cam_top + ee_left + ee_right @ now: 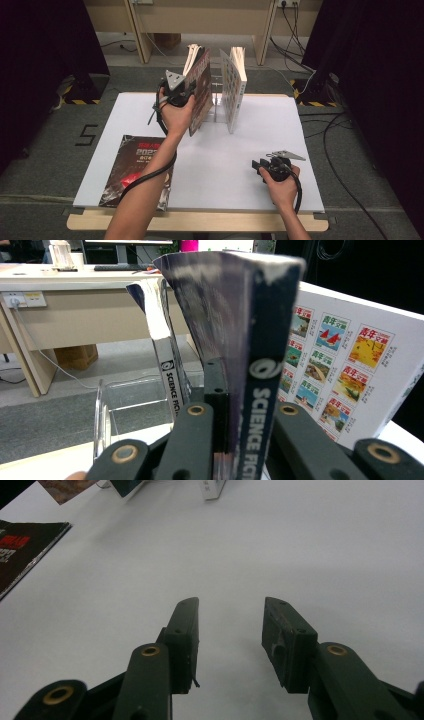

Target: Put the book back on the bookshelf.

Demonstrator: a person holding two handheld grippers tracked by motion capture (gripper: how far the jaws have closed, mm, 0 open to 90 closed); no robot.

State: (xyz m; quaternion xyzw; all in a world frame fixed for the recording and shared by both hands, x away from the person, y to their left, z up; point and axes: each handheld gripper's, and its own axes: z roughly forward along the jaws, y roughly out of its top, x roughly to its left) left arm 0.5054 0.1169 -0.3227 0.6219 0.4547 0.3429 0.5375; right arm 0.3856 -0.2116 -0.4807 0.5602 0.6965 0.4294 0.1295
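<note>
1. Nearest the person, at the table's [250, 165] front left corner, a dark-covered magazine [137, 167] lies flat, its near edge at the table's front edge

2. The right gripper [256, 164] sits low over the white surface on the right side, near the front. In the right gripper view its jaws stand apart with bare table between them; it grips nothing

3. The left gripper [186, 90] is raised toward the back of the table, left of centre. In the left gripper view its jaws are closed tight on the spine of a Science Fiction magazine [250, 340], held upright with its pages fanning out above

4. Just beyond, a clear acrylic stand [132, 405] holds a second Science Fiction magazine [162, 355], leaning upright

5. To the right of the stand, a white-covered magazine [234, 85] printed with small colourful cover pictures stands upright, close beside the held one but apart from it
</note>
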